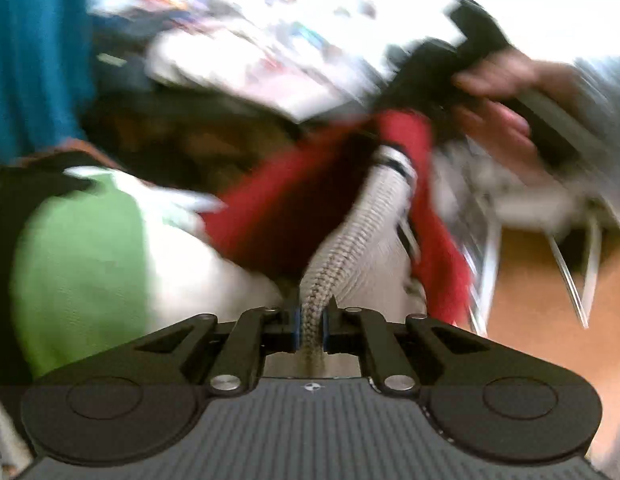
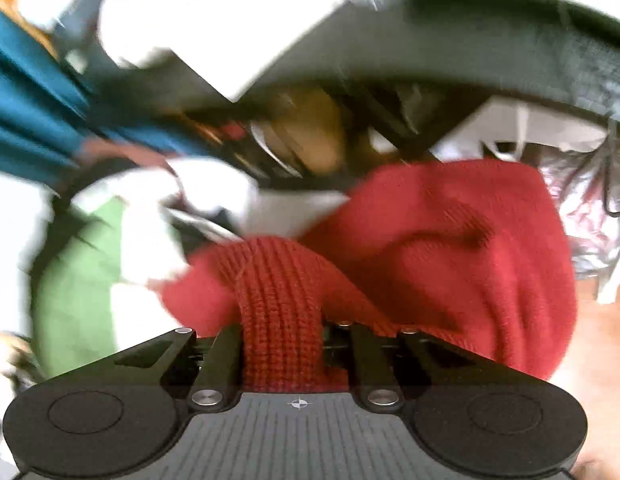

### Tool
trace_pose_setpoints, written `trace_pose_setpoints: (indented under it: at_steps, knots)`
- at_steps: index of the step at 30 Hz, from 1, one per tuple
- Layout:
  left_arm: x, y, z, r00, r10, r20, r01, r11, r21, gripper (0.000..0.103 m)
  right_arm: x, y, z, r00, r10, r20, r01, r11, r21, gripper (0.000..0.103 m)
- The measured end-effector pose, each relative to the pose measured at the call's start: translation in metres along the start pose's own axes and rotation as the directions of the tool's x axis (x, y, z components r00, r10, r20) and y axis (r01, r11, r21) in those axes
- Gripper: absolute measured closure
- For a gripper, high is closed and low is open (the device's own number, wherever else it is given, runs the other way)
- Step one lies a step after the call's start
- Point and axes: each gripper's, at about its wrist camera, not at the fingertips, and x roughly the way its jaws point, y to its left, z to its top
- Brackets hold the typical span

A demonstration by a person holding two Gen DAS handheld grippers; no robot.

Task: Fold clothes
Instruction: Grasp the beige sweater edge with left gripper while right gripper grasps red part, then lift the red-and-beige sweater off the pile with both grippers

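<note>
**Knit garment held aloft between two grippers**

The red knit garment (image 2: 449,248) hangs in the air, not on any surface that the views show. It has a grey-white ribbed part (image 1: 349,248) with dark stripes near its far end; whether this is a sleeve, a lining or a second garment cannot be told through the motion blur.

The left gripper (image 1: 310,324) is nearly closed, its jaws clamped on a narrow bunched ridge of the grey-white knit. The right gripper (image 2: 284,344) stands wider, its jaws pressed against a thick fold of red ribbed knit that fills the gap between them. In the left wrist view the person's hand (image 1: 501,92) holds the right gripper above the red cloth.

Below and to the side lies a green and white cloth (image 1: 82,260), close under the hanging knit. A blue cloth (image 2: 34,120) lies further off. The supporting surface is hidden, so no edge or corner can be stated.

Risks, judged from this state:
- The left grip is on a thin ridge. A sharp pull apart may draw the knit out of the jaws.
- Both grips hold bunched cloth, not a flat edge. The garment may settle twisted, giving an uneven fold.
- The trailing red cloth may drag the green and white cloth when lowered.
- Loose knit may snag on the jaw linkage.
</note>
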Motion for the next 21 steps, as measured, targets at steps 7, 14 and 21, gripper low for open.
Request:
trace_pose_setpoints:
  at_steps: [7, 14, 21]
  knots:
    - [-0.098, 0.076, 0.029, 0.948, 0.134, 0.290, -0.071, 0.974, -0.217, 0.095, -0.087, 0.110, -0.012, 0.970, 0.200, 0.140, -0.186, 0.977, -0.106, 0.091]
    - [-0.207, 0.128, 0.052, 0.792, 0.287, 0.538, -0.125, 0.940, -0.317, 0.096, -0.166, 0.242, -0.019, 0.885, 0.425, 0.191, -0.359, 0.883, -0.302, 0.091]
    - [-0.307, 0.155, 0.087, 0.588, 0.383, 0.713, -0.226, 0.923, -0.310, 0.096, -0.236, 0.352, -0.024, 0.701, 0.680, 0.215, -0.552, 0.708, -0.441, 0.091]
